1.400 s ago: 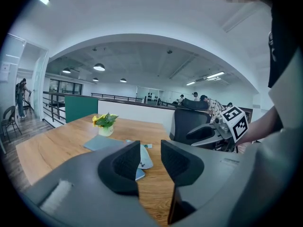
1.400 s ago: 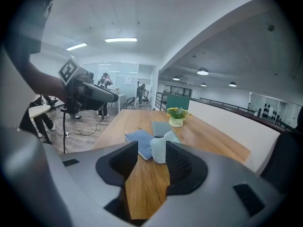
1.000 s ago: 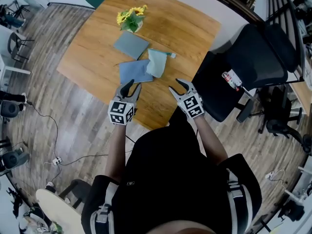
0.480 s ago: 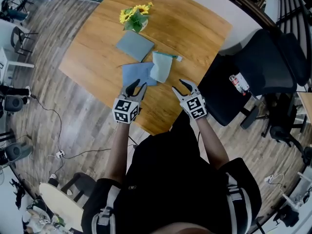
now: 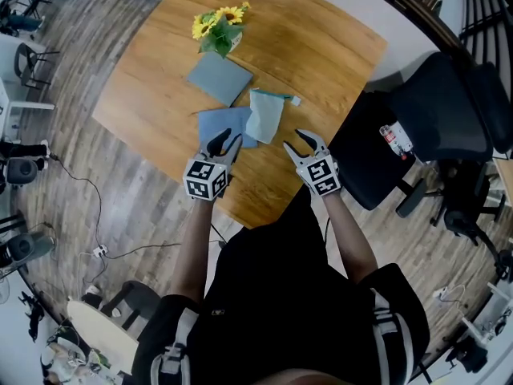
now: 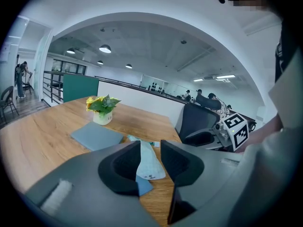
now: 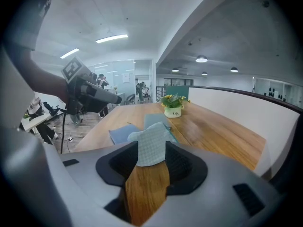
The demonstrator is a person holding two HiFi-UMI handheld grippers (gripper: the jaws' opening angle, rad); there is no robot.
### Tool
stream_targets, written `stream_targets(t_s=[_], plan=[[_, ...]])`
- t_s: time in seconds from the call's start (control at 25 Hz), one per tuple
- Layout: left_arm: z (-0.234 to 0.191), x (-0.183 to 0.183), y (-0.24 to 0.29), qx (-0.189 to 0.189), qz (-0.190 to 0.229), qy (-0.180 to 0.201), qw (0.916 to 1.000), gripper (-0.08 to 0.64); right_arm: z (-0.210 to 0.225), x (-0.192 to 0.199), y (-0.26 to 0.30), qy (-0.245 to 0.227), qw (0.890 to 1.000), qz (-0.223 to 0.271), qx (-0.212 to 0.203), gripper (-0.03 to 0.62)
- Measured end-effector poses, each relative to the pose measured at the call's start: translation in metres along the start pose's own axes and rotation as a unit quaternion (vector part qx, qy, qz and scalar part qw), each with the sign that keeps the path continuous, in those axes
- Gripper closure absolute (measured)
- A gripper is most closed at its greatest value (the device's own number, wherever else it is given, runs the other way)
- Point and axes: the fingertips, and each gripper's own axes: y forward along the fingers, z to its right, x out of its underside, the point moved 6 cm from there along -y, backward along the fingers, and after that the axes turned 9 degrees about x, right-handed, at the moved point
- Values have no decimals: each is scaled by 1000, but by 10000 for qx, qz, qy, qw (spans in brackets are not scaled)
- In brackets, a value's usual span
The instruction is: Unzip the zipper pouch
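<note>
Wooden table (image 5: 321, 46), seen from above on grey plank flooring (image 5: 120, 183), with a black office chair (image 5: 437, 103) standing beside its right corner. A pale green zipper pouch (image 5: 266, 117) lies flat near the table's middle. Its zipper tab (image 5: 295, 100) points toward the far right, and its left edge overlaps a blue pouch (image 5: 221, 123). Beyond these two lies a grey-blue flat pad (image 5: 218, 79), and farther still stands a small white pot of sunflowers (image 5: 216, 29), just beside the pad's far corner. The left gripper (image 5: 224, 140) hangs at the near edge of the blue pouch. Its jaws are spread apart with nothing pressed between them; in the left gripper view the pale pouch shows through the gap, lying on the table beyond. Whether the tips touch the blue pouch cannot be told. The right gripper (image 5: 295, 139) is held over bare wood just short of the pale pouch's near end. Its jaws likewise stand apart and are empty; the right gripper view frames the pouch's checked fabric and the wood between them. Both grippers tilt downward toward the table, each carrying a cube with square markers (image 5: 203, 180) behind its jaws. The person's forearms (image 5: 346, 231) reach in from the table's near edge.
</note>
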Motion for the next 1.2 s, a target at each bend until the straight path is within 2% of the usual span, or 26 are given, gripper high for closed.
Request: stream_targets(t_s=[0.52, 1.2], plan=[[-23, 0, 42, 92, 33, -540, 9985, 426, 16, 6, 27, 40, 9999, -69, -150, 411], [-68, 9, 105, 159, -239, -1009, 9945, 425, 23, 24, 55, 204, 9992, -266, -226, 419]])
